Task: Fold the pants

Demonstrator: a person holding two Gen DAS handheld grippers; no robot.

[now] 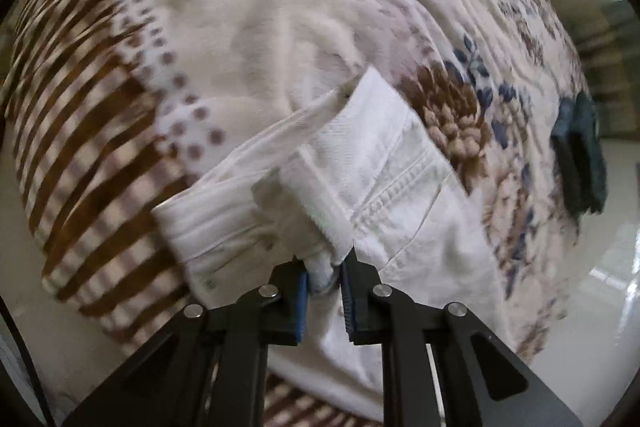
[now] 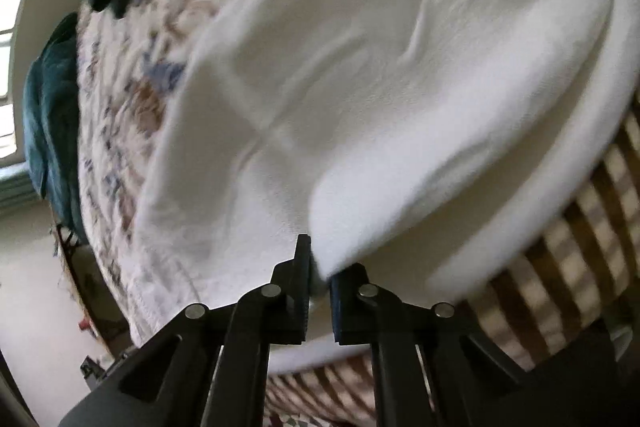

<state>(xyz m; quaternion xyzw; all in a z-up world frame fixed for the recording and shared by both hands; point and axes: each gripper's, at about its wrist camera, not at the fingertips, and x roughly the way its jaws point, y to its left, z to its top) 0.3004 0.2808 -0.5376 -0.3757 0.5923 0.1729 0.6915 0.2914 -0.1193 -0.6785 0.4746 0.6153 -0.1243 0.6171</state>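
My left tool [image 1: 324, 273] is clenched on a bunched bit of the white pants [image 1: 384, 163] at the waistband end, where the stitched pocket seam runs away from my fingers. My right tool [image 2: 319, 277] pinches a rounded fold of the same pants [image 2: 360, 87] further along the cloth. The garment lies draped over the bed's patterned blanket [image 1: 120, 131], partly lifted at my 2 grips.

Both bites look shallow to me, so the heavy cloth could slide out if I pull the 2 ends apart too hard. The lifted layers could also shift out of line, and the fold would land crooked. Farther off, dark teal folded items [image 1: 580, 163] sit near the bed's edge; a wide swing might drag the pants into them.
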